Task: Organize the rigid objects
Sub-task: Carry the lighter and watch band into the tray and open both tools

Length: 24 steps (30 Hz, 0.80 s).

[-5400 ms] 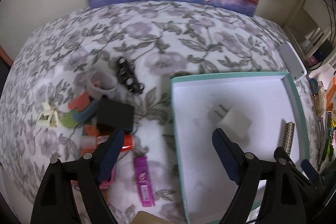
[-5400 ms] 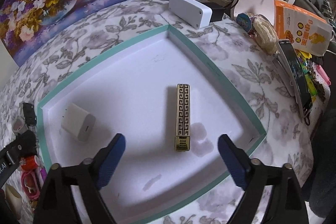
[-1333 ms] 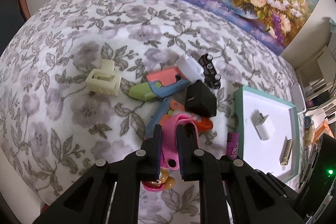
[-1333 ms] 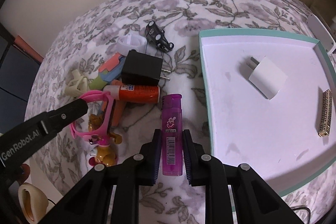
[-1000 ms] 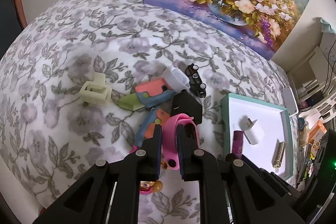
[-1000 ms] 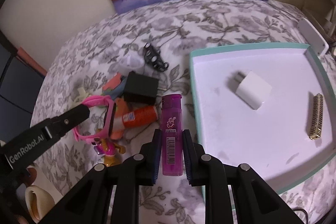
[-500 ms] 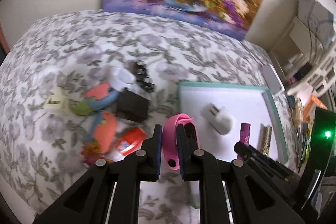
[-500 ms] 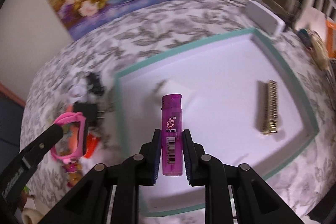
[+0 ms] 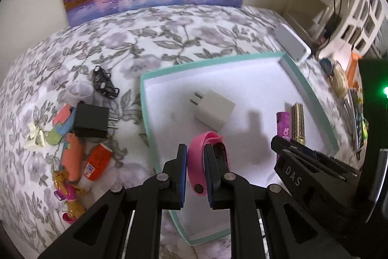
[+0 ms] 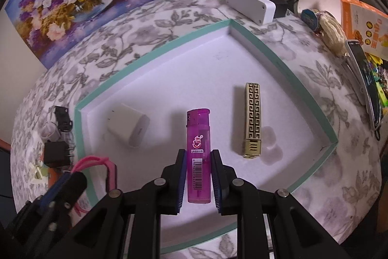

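Note:
My left gripper (image 9: 195, 149) is shut on a pink wristband (image 9: 206, 141) and holds it over the near left part of the teal-rimmed white tray (image 9: 169, 69). My right gripper (image 10: 198, 154) is shut on a purple lighter (image 10: 198, 137) over the tray's (image 10: 150, 50) middle; the lighter also shows in the left wrist view (image 9: 283, 123). In the tray lie a white charger (image 9: 214, 111) and a gold patterned lighter (image 10: 252, 120). The left gripper with the pink band (image 10: 109, 166) shows at the lower left of the right wrist view.
Left of the tray on the floral cloth lie a black charger (image 9: 91, 123), a black toy car (image 9: 103, 84), a white roll (image 9: 78, 91), an orange tube (image 9: 98, 164), coloured pieces, a cream clip (image 9: 35, 137) and a small doll (image 9: 68, 196). A white box (image 10: 251, 4), phone and clutter lie right.
Both grippers have carried their objects right, from the pile over the tray. The purple lighter now hangs between the white charger and the gold lighter.

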Tool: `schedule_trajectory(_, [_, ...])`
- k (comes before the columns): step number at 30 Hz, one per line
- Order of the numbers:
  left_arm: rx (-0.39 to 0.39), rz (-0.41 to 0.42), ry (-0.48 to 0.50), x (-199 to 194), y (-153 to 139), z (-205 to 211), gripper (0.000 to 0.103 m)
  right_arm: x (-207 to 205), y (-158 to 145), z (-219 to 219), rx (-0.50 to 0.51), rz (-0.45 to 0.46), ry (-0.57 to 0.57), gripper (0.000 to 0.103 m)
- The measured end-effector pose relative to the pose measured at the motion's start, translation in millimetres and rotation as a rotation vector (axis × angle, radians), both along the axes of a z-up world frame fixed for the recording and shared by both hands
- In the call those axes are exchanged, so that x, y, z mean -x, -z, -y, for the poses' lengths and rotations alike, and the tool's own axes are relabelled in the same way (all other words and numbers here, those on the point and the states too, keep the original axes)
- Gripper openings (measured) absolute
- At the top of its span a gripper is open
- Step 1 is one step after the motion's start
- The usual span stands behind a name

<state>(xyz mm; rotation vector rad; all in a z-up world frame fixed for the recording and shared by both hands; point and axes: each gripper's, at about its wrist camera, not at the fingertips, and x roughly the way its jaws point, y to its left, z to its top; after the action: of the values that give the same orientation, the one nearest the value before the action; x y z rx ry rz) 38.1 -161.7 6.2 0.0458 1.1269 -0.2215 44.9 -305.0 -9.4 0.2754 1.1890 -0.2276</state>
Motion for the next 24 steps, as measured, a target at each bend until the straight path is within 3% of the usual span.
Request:
schedule_trajectory(9, [0.013, -0.056, -0.002, -4.0, 13.0, 0.2, 0.017, -0.4, 9.4, 2.5, 0.013, -0.043, 0.005, 0.022])
schedule_trajectory(13, [-0.003, -0.050, -0.033, -5.6, 12.8, -3.4, 0.056, -0.5, 11.4, 3.1, 0.019, -0.052, 0.013, 0.022])
schedule_trajectory(14, [0.004, -0.054, -0.041, -6.8, 13.3, -5.2, 0.061, -0.3, 11.9, 4.6, 0.017, -0.054, 0.021, 0.022])
schedule_trajectory(16, [0.029, -0.066, -0.058, -8.2, 13.7, -9.3, 0.062, 0.3, 12.5, 6.7, 0.017, -0.059, 0.032, 0.022])
schedule_trajectory(21, [-0.003, -0.048, -0.072, -8.2, 10.7, -11.1, 0.063, -0.3, 12.4, 4.3, 0.023, -0.060, 0.025, 0.031])
schedule_trajectory(24, [-0.026, -0.039, -0.101, -9.6, 8.9, -17.6, 0.076, 0.1, 9.1, 3.8, 0.034, -0.045, 0.028, 0.043])
